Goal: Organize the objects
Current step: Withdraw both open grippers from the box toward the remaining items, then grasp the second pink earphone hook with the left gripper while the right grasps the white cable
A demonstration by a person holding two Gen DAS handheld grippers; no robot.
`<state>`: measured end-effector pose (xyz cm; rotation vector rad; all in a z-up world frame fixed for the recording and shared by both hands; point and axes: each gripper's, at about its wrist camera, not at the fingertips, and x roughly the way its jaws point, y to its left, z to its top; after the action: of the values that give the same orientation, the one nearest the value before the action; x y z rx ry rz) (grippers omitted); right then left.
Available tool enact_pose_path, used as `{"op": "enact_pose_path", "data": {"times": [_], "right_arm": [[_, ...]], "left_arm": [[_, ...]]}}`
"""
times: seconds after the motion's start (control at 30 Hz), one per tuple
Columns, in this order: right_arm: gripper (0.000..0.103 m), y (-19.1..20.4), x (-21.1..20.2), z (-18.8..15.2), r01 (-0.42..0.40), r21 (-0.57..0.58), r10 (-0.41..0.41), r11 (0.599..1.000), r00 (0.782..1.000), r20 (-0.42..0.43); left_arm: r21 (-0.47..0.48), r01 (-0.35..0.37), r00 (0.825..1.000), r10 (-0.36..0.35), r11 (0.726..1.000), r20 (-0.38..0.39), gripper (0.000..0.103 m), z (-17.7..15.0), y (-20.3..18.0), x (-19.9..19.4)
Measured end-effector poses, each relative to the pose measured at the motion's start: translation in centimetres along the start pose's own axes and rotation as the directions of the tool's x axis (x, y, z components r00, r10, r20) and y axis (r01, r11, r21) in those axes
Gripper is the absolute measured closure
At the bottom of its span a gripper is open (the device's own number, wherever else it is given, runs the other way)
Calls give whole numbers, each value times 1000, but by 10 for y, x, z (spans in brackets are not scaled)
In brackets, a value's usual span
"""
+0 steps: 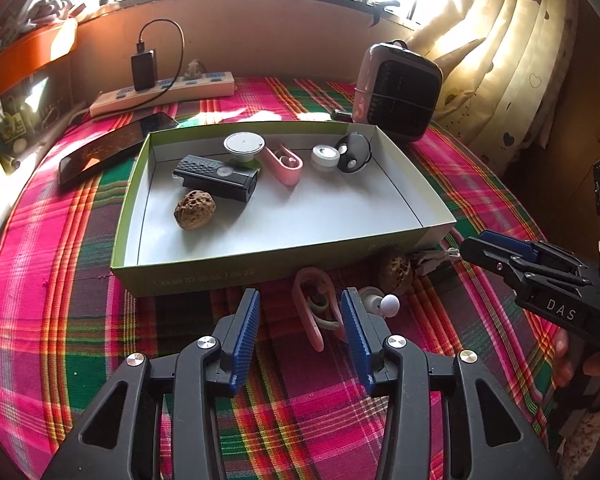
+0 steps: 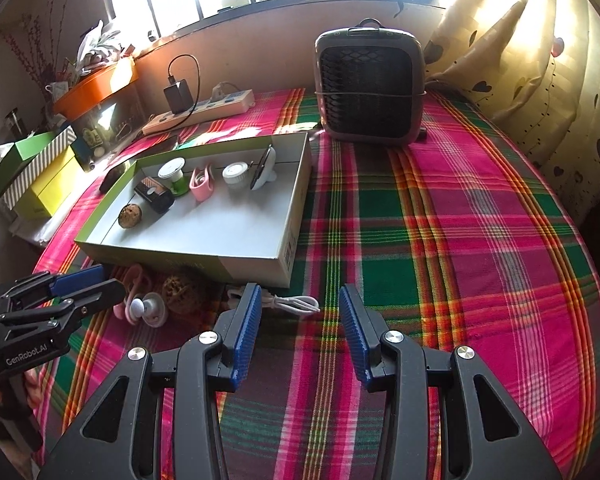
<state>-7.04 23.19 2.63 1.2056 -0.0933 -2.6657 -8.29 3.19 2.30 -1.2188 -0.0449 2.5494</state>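
A shallow green box [image 1: 260, 270] [image 2: 188, 258] holds a walnut [image 1: 195, 209], a black device [image 1: 216, 176], a white round disc [image 1: 244, 145], a pink clip [image 1: 286, 164], a small white jar [image 1: 325, 157] and a black round piece [image 1: 352, 153]. On the cloth before the box lie a pink ear hook [image 1: 310, 312] [image 2: 134, 292], a white earbud [image 1: 382, 302] [image 2: 148, 308], a second walnut [image 1: 396, 272] [image 2: 182, 294] and a white cable [image 2: 292, 302]. My left gripper [image 1: 300, 308] is open around the ear hook. My right gripper [image 2: 300, 304] is open over the cable's end.
A grey fan heater [image 2: 370, 88] stands at the back. A power strip with a charger [image 1: 162, 94] and a phone [image 1: 112, 148] lie left of the box. Boxes [image 2: 40, 176] stand off the left edge. A curtain [image 2: 540, 60] hangs on the right.
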Motion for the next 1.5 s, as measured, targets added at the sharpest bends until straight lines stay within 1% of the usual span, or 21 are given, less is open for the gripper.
{"op": "enact_pose_path", "data": {"times": [0.13,0.27,0.57,0.77,0.87,0.93,1.03,1.13,1.27,1.4,1.5], "right_arm": [[61,-2,6,0,-11,-8,10,1000,1000,-19],[61,-4,14,1,-56,-17,55,998,997,-48],[61,5,21,0,-139,-107,129,984,987,-96],[61,17,17,-7,-175,-199,150,964,979,-136],[61,21,14,-10,-214,-234,179,948,970,-164],[61,24,13,-12,-199,-264,159,944,974,-163],[61,25,17,-12,-133,-287,94,949,985,-144],[61,26,19,-10,-121,-296,84,947,987,-135],[61,35,23,-9,-97,-338,58,936,991,-123],[61,39,25,-8,-99,-342,62,935,991,-120],[61,41,26,-7,-90,-343,56,935,993,-109]], "left_arm": [[-3,-1,1000,1,1000,-7,62,0,-2,4],[4,-9,1000,9,1000,-24,62,-1,-5,8],[7,-5,1000,5,1000,-30,62,-1,-4,9],[-3,-9,1000,9,1000,-29,61,-1,-1,8],[-3,-10,1000,10,1000,-30,61,-1,0,8],[-5,-13,999,13,1000,-30,61,-1,0,7],[-6,-16,999,15,1000,-33,61,-1,0,7],[-13,-11,999,11,1000,-34,61,-1,1,7],[-15,0,999,0,1000,-37,61,1,-1,8],[4,-12,999,12,1000,-43,61,2,-5,10],[15,-43,997,44,999,-57,61,2,-7,14]]}}
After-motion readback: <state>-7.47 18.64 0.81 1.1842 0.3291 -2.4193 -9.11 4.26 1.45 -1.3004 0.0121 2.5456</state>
